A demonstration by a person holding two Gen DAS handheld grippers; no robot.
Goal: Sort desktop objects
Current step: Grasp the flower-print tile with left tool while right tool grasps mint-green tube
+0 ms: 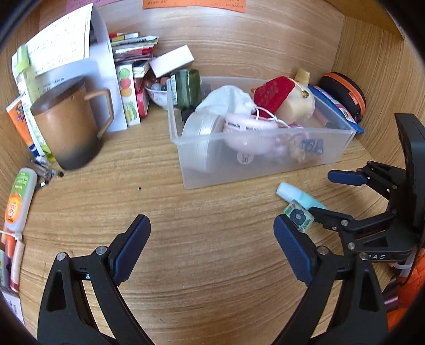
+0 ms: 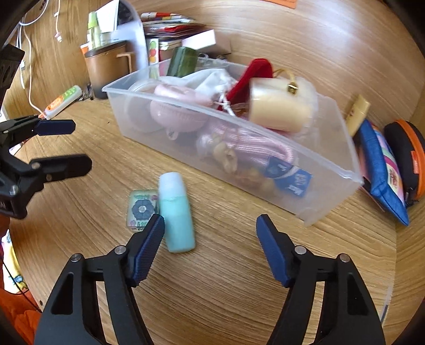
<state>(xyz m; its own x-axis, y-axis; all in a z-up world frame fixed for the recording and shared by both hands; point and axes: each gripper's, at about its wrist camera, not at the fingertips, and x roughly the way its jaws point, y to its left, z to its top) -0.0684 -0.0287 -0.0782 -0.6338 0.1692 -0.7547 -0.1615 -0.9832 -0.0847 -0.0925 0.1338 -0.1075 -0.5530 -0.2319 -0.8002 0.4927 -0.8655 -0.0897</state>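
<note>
Light wood-grain desk (image 1: 207,265) with matching wooden back wall (image 1: 239,39) (orange note (image 1: 194,5) stuck up top)

left gripper (image 1: 212,238): fingers spread wide, empty, held low.
right gripper (image 2: 209,236): fingers spread wide, empty.

Teal bottle (image 2: 176,212) lying beside clear bin (image 2: 329,162)

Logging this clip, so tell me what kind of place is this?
Probably a home desk nook with wood-grain walls: a lidded mug, a clear bin of toiletries and trinkets, and stacked booklets against the back wall.
</note>
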